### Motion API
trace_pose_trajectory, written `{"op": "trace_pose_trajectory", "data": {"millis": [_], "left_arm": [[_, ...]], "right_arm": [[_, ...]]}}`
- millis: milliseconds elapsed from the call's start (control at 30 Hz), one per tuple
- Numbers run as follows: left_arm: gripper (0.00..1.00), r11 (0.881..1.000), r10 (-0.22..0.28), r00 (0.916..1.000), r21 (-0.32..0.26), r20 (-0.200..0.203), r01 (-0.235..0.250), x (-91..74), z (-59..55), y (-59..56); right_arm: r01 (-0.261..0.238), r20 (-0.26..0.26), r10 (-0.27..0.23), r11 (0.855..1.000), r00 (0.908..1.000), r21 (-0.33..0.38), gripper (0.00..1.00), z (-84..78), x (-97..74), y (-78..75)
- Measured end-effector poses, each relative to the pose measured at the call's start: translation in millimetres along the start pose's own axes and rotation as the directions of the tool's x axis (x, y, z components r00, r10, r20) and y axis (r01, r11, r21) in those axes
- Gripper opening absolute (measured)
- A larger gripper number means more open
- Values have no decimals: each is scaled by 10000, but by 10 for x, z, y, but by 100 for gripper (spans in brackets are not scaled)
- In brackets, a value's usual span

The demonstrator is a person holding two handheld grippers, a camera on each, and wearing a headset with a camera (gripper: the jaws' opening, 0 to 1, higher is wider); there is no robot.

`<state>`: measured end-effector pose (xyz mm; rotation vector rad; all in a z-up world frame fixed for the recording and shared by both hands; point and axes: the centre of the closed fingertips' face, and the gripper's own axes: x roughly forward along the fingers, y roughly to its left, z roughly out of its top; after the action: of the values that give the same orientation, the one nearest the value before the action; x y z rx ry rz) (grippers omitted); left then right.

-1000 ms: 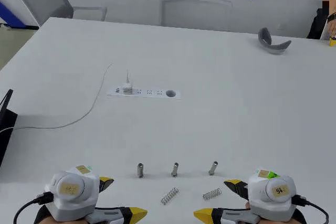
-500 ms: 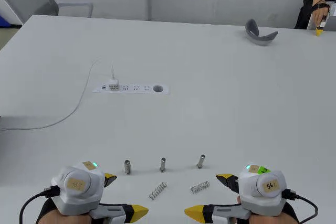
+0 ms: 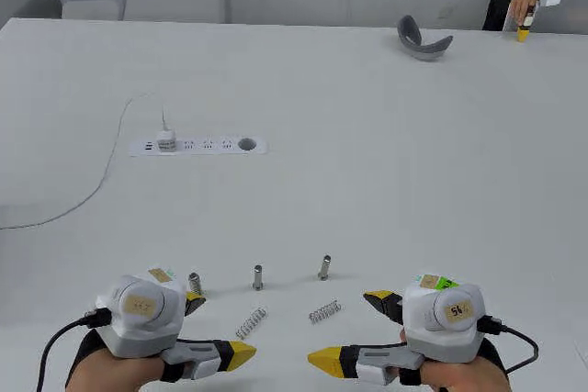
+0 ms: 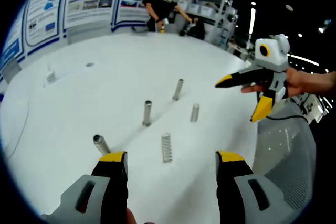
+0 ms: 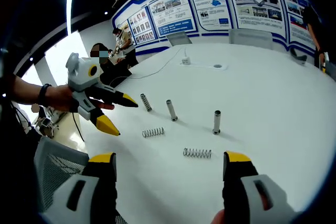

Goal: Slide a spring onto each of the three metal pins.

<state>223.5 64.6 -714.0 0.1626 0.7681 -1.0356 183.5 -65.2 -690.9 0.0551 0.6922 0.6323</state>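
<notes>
My left tongs point(image 3: 219, 326) and right tongs point(image 3: 347, 328) gape wide, empty, flanking the loose springs point(image 3: 250, 322) between them for picking.

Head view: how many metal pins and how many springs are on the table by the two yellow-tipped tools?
Metal pins: 3
Loose springs: 2
Spring on the leftmost pin: 1
Total: 6
</notes>
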Motion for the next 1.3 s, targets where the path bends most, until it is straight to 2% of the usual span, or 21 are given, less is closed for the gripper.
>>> {"op": "trace_pose_trajectory", "data": {"millis": [367,500,800,1067,1300], "left_arm": [[65,9998,-186,9981,80,-589,191,196,-137,-56],[61,9998,-143,9969,122,-775,153,247,-167,-44],[44,9997,140,9966,-167,-816,-154,346,-203,45],[35,9988,245,9962,-414,-833,-280,401,-250,61],[28,9988,344,9962,-329,-794,-371,441,-249,64]], "right_arm": [[68,79,-70,9996,9999,263,85,-57,-55,-14],[53,73,-55,9994,10000,344,84,-73,-63,-11],[-20,66,17,9992,10000,399,84,-91,-41,8],[-77,-20,78,9990,10000,440,83,-114,-36,34],[-112,-79,116,9988,9999,480,83,-134,-25,41]]}}
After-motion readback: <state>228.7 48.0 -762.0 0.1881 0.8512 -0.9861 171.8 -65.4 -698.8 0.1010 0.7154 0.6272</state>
